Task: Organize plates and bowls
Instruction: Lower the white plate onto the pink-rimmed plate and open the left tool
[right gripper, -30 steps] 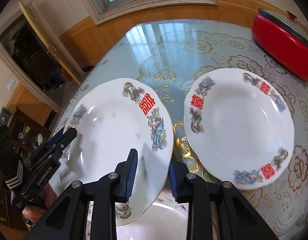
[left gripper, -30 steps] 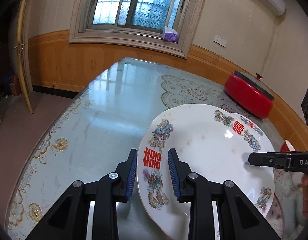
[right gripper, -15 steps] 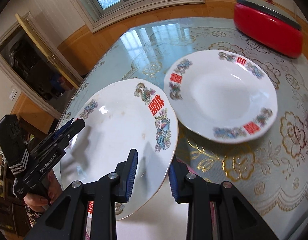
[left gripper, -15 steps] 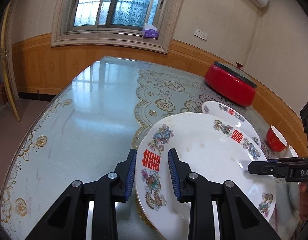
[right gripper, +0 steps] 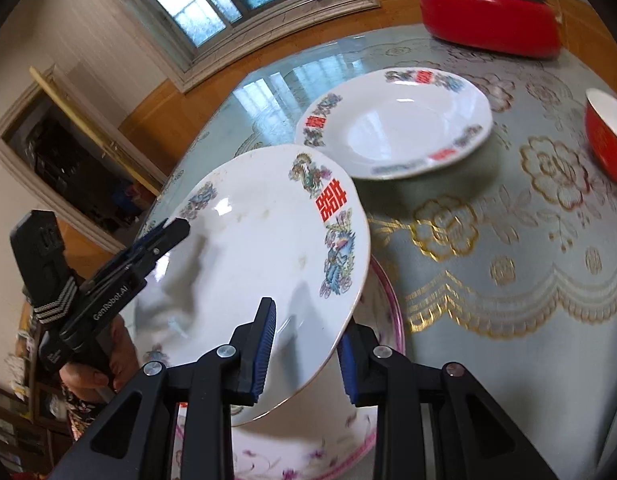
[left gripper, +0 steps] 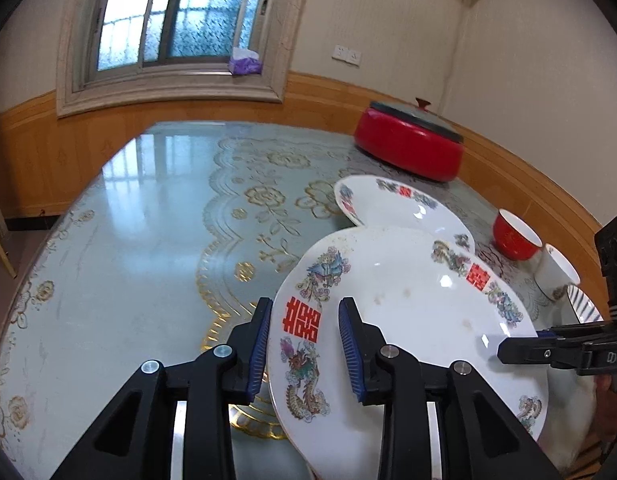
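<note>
Under the plate point(right gripper: 260, 264) both jaws clamp, only the right view shows a pink-rimmed dish point(right gripper: 384, 316).

Both grippers are tilting downward: the left gripper point(left gripper: 304, 344) and the right gripper point(right gripper: 306, 346) are each pinching opposite rim edges of one plate point(right gripper: 260, 264), fingers point(left gripper: 257, 346) narrowly parted.

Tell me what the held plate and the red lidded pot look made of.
Held plate: looks like glazed ceramic or porcelain; glossy white with sharp window glints and printed red-and-dragon decals, though melamine can't be ruled out. Red lidded pot: probably enamelled or painted metal; smooth, evenly shiny red wall under a dark-rimmed lid.
</note>
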Tool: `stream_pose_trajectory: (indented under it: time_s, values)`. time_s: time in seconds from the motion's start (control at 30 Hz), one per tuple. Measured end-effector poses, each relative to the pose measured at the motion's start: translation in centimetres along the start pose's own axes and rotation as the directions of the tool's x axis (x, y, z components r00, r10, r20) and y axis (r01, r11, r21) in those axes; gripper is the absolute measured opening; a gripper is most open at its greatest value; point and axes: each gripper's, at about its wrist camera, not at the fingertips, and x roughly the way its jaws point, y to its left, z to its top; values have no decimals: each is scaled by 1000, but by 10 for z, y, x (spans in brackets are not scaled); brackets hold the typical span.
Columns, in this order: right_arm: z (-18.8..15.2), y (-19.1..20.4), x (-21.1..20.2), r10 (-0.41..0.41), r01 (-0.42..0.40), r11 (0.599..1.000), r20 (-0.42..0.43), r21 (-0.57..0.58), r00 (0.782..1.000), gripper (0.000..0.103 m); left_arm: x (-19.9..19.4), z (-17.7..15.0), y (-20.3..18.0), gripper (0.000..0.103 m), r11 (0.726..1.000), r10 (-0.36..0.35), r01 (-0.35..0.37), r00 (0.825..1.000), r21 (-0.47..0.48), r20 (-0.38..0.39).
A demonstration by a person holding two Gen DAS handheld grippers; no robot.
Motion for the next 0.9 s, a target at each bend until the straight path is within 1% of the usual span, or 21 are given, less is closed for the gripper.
stream_pose_trajectory:
  time_s: [0.1,0.2,0.3,0.37,0.4,0.47,0.5,0.57,0.63,0.77,0.8,0.9]
  values:
    - [-9,-6,-4,9,-9,1000,8,17,1000,29,9,-5,-5,33,1000,-29,30,998,4,-55]
    - [-16,-10,-4,22,-22,999,0,28,1000,29,11,-9,-15,33,999,-16,19,998,49,-62]
    - [-20,-10,-2,40,-39,999,-12,38,999,29,12,-10,-16,33,998,-26,29,997,48,-76]
    - [-23,-7,0,46,-45,999,-29,27,999,29,16,-11,-17,33,998,-9,15,995,60,-100]
    - [-24,-5,2,41,-40,999,-44,20,998,30,18,-12,-18,33,998,-4,12,994,67,-112]
    - [-27,-3,5,31,-30,1000,-60,6,998,31,16,-12,-21,37,995,0,12,992,98,-124]
    - [-27,-2,6,20,-21,1000,-65,-3,998,31,16,-12,-21,38,995,-5,17,992,100,-127]
    - [-27,-3,8,24,-24,1000,-72,0,997,31,14,-12,-23,43,992,-10,27,991,120,-133]
    - [-28,-1,7,16,-17,1000,-88,-2,996,31,13,-12,-21,44,992,-17,33,990,118,-140]
    - [-30,8,3,-7,3,999,-117,-34,993,34,12,-9,-15,44,994,-46,59,988,88,-149]
    - [-31,11,2,-10,5,999,-124,-40,992,36,10,-9,-14,44,994,-49,62,988,86,-146]
    - [-35,9,-3,-33,28,999,-131,-39,991,36,5,-7,-14,44,993,-63,75,989,92,-131]
